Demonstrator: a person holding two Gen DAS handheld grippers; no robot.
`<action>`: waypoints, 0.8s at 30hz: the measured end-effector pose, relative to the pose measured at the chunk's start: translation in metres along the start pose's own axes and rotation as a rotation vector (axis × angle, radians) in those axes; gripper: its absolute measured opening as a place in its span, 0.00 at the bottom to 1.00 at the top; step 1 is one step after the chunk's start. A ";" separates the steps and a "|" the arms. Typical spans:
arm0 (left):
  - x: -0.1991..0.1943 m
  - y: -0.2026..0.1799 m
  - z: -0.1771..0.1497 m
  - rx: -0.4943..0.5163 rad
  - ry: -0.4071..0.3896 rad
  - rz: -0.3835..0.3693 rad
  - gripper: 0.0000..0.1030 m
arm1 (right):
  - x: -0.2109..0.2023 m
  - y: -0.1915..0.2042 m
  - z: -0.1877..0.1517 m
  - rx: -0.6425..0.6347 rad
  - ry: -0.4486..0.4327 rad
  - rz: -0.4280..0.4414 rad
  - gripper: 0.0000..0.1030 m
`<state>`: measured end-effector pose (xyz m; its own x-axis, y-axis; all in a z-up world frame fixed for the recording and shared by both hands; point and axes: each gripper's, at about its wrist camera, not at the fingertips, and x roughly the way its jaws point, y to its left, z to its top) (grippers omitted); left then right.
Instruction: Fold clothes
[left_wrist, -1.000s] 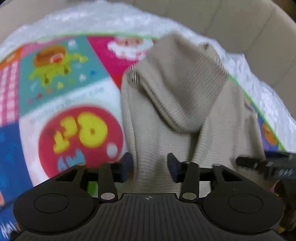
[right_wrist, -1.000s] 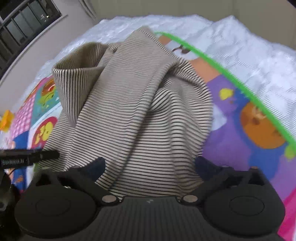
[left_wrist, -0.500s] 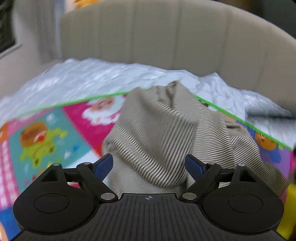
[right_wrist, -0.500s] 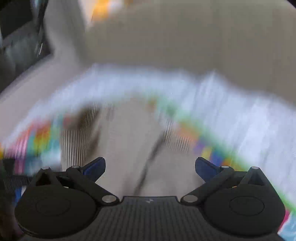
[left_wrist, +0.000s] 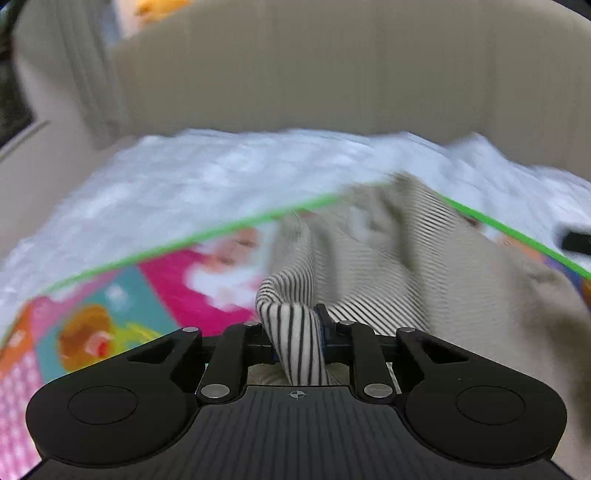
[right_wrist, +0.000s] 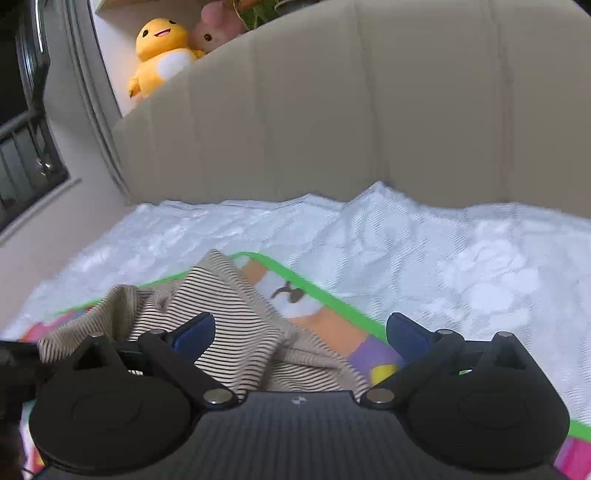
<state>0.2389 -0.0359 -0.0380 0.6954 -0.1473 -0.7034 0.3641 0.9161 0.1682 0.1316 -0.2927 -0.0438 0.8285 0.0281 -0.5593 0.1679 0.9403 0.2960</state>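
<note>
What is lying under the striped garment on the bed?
The striped garment lies on a colourful play mat with a green border, spread over a white bedcover. The mat's pictures directly beneath the cloth are covered and cannot be seen.

Left hand-held gripper (left_wrist: 295, 332) clamped on fabric; right hand-held gripper (right_wrist: 301, 330) spread wide

- The striped garment (right_wrist: 236, 332) lies bunched on the play mat (right_wrist: 332, 325), toward the mat's 10 o'clock corner.
- The mat sits on the quilted cover (right_wrist: 461, 266), which runs out past it at 12 and 3 o'clock.
- The headboard (right_wrist: 369, 110) stands behind at 12 o'clock, with plush toys (right_wrist: 159, 48) behind it at 11.
</note>
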 end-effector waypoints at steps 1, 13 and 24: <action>0.003 0.010 0.005 -0.005 -0.005 0.037 0.18 | 0.001 0.004 -0.001 -0.010 0.013 0.011 0.94; 0.039 0.123 -0.011 -0.224 0.060 0.355 0.25 | 0.031 0.038 -0.036 -0.212 0.219 0.107 0.75; -0.046 0.090 -0.044 -0.589 -0.027 0.041 0.61 | 0.016 0.049 -0.034 -0.360 0.201 0.083 0.66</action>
<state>0.2126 0.0694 -0.0213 0.7202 -0.1100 -0.6850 -0.0633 0.9728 -0.2228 0.1349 -0.2346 -0.0645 0.7046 0.1412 -0.6954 -0.1219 0.9895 0.0774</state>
